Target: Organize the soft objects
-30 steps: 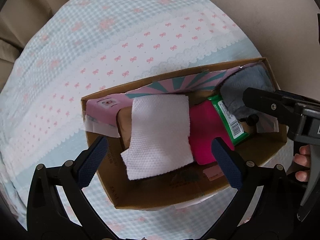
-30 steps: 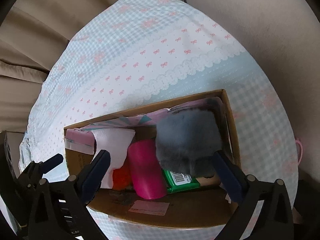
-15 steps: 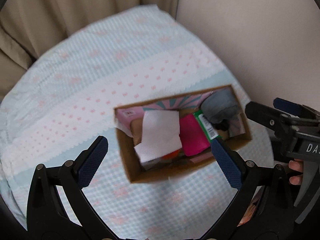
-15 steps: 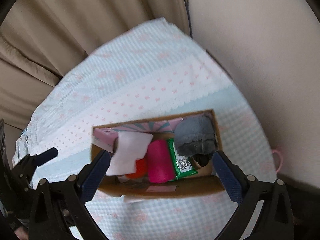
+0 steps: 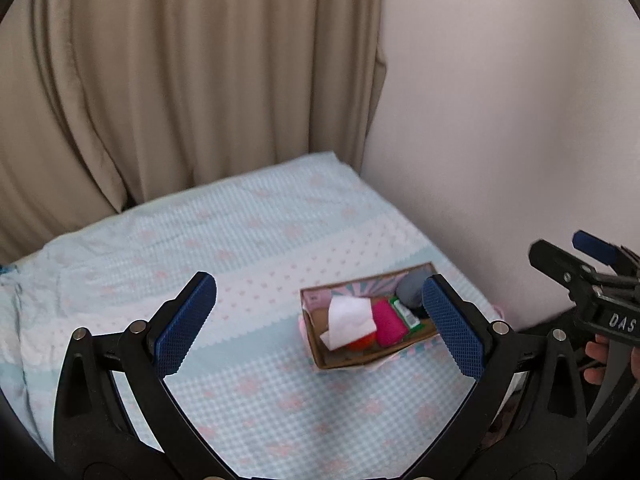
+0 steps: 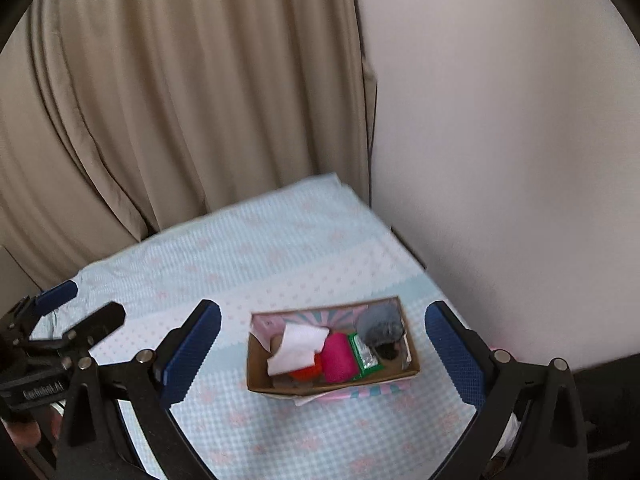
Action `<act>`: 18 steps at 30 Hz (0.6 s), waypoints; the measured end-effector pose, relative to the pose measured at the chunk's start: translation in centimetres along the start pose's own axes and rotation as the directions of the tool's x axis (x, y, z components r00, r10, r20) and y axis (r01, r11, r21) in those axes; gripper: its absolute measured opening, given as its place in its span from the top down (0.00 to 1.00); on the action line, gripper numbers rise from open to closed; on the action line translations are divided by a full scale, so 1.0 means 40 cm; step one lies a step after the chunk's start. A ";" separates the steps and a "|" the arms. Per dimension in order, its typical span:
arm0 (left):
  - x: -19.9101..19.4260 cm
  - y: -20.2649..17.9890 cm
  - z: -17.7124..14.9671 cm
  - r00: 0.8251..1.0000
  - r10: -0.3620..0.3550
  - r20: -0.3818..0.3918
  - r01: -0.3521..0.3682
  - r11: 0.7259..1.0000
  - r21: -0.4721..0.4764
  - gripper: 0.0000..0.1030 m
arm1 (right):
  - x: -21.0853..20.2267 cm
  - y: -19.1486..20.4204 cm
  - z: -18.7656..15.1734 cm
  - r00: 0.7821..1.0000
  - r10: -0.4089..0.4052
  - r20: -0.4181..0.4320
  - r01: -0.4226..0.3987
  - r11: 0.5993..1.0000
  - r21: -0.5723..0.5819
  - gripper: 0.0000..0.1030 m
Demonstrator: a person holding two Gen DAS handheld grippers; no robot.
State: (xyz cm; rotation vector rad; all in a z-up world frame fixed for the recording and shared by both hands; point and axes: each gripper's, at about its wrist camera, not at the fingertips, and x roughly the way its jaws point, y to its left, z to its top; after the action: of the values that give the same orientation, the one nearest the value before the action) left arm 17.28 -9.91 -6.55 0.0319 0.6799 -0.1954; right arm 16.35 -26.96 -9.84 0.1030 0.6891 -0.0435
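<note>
A cardboard box (image 5: 352,361) (image 6: 320,390) sits on the bed near its right edge. It holds a white cloth (image 5: 346,316) (image 6: 298,346), a pink roll (image 5: 387,322) (image 6: 338,358), an orange item (image 6: 306,370), a green packet (image 6: 364,354) and a grey fluffy item (image 5: 410,290) (image 6: 380,322). My left gripper (image 5: 320,324) is open and empty, high above and back from the box. My right gripper (image 6: 324,354) is open and empty, also well back from the box.
The bed has a light blue and white cover with pink bows (image 5: 224,248). Beige curtains (image 5: 180,80) hang behind it. A pale wall (image 5: 500,120) runs along the bed's right side.
Both grippers have pulled up and back from just above the box. The box now looks small and far, and the curtains and wall have come into view.
</note>
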 end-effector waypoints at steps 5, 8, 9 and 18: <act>-0.131 0.048 -0.015 0.995 -0.015 0.102 0.015 1.000 0.000 0.00 | -0.133 0.058 -0.032 0.993 -0.029 0.114 0.028 1.000 0.007 0.01; -0.197 0.067 -0.030 0.989 -0.006 0.148 0.004 1.000 0.017 0.00 | -0.194 0.087 -0.052 0.982 -0.056 0.181 0.055 0.998 0.009 0.01; -0.212 0.072 -0.036 0.987 -0.006 0.160 0.003 1.000 0.021 0.00 | -0.210 0.096 -0.058 0.978 -0.063 0.199 0.063 0.998 0.010 0.01; -0.282 0.094 -0.076 0.977 -0.020 0.214 0.014 1.000 0.028 0.00 | -0.293 0.142 -0.117 0.952 -0.124 0.279 0.124 0.992 0.019 0.01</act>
State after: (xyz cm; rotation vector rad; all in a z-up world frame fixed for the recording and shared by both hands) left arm 7.53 -4.03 -1.95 0.0297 0.4624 -0.2210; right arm 4.77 -20.74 -5.50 0.0527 0.4113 -0.1758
